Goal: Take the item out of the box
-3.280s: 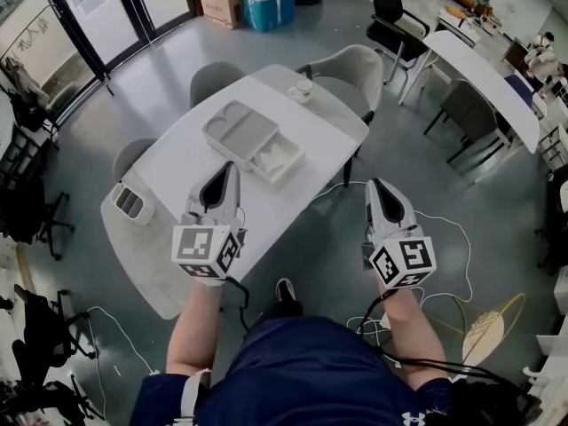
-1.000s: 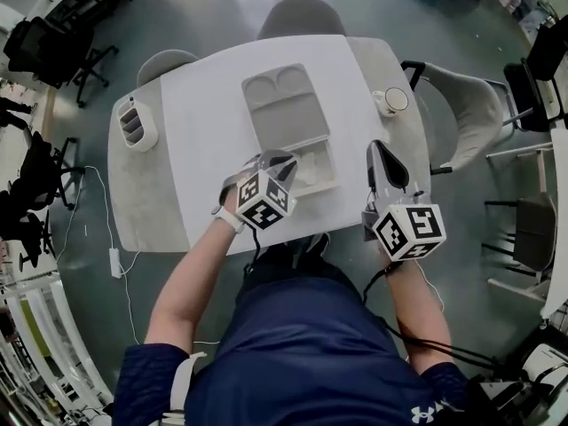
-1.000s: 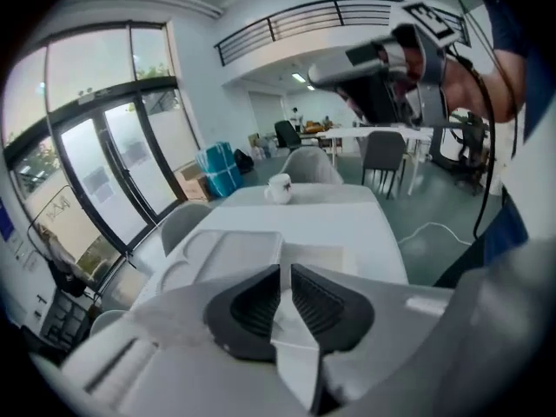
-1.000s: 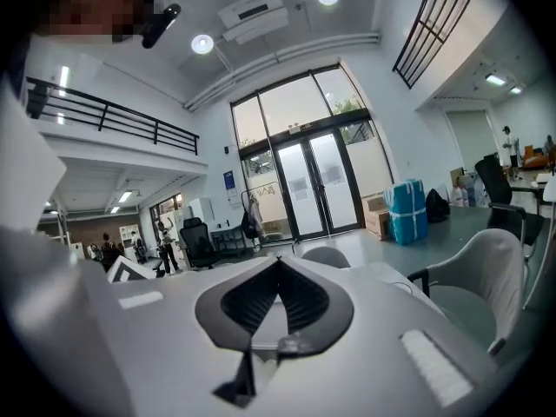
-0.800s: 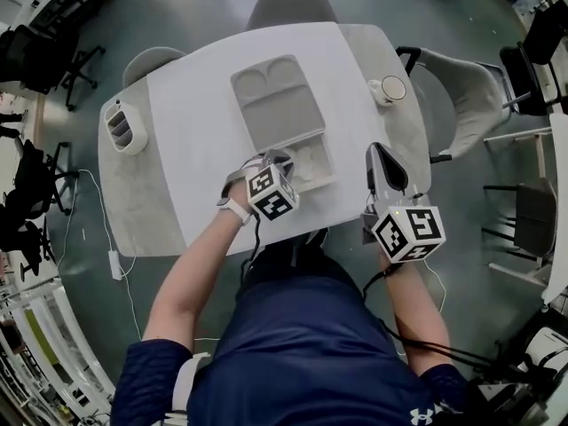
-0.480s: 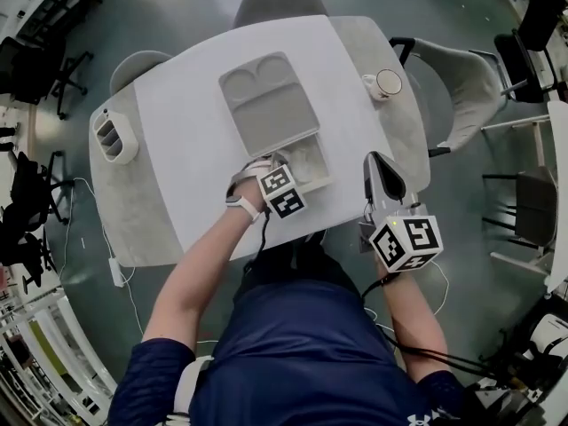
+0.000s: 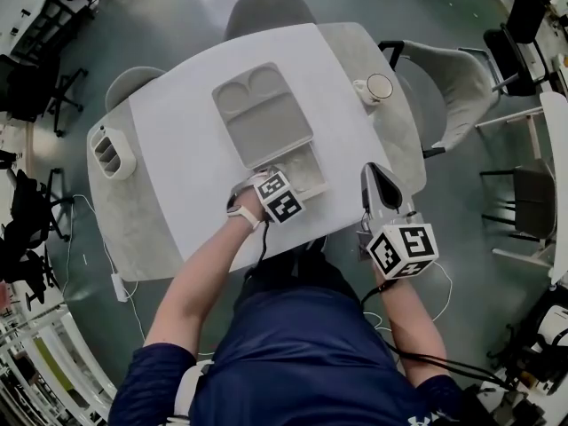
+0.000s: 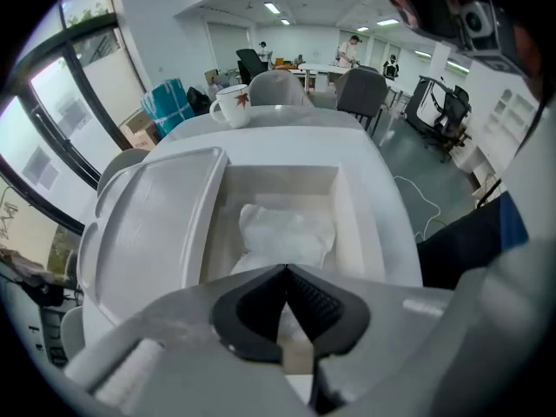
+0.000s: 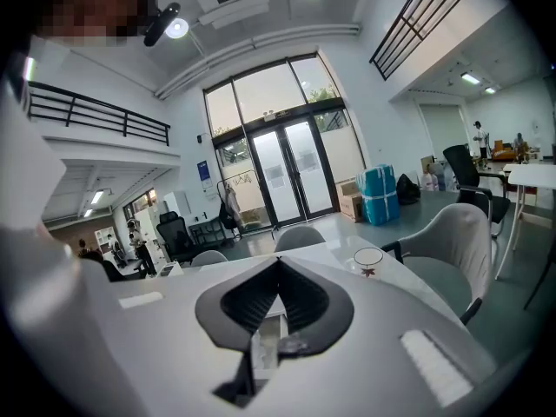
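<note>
An open white box (image 7: 312,185) lies on the white table (image 7: 186,193), its moulded lid (image 7: 262,118) folded back on the far side. Inside lies a crumpled white item (image 8: 287,231). My left gripper (image 7: 271,177) hangs over the box's near edge. In the left gripper view its jaws (image 8: 285,268) are shut, tips meeting just above the item's near end; whether they touch it I cannot tell. My right gripper (image 7: 372,174) hovers at the table's right edge, away from the box, jaws (image 9: 280,261) shut and holding nothing.
A white mug (image 7: 374,88) stands on the table's far right corner. A small white organiser (image 7: 109,150) sits on the left side. Grey chairs (image 7: 266,9) ring the table, and cables (image 7: 441,278) trail on the floor to the right.
My left gripper has come from the table's near left to over the box's near edge and dropped closer to it. The right gripper has stayed by the table's right edge.
</note>
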A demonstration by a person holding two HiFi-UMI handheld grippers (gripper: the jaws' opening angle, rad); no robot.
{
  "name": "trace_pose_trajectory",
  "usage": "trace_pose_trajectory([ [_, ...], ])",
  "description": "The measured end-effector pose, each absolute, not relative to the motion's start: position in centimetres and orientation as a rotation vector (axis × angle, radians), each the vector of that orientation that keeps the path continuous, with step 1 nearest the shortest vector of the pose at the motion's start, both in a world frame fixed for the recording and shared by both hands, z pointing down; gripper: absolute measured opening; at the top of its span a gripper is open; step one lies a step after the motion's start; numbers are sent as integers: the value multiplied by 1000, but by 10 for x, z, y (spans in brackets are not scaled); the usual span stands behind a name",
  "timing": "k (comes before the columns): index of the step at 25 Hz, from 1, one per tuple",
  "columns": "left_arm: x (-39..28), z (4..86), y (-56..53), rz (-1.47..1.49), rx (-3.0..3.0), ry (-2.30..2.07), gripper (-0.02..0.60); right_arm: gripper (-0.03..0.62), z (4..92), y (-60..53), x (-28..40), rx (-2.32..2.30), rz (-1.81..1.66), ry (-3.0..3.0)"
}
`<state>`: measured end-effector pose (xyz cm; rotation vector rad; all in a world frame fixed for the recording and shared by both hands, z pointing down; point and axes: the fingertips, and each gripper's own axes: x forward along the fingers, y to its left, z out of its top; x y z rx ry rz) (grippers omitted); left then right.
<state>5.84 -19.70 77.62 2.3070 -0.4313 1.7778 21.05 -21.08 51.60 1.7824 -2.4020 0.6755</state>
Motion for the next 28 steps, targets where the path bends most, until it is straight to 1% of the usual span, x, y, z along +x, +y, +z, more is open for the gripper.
trace_pose_trajectory([
  [9, 60, 749, -198, 1707, 2356, -493, 3, 2, 505, -209, 198, 1753, 635, -2435],
  [16, 60, 711, -204, 1650, 2423, -569, 3, 2, 492, -208, 191, 1729, 605, -2467],
  [28, 38, 664, -257, 1615, 2453, -754, 3, 2, 472, -211, 187, 1736, 543, -2509],
])
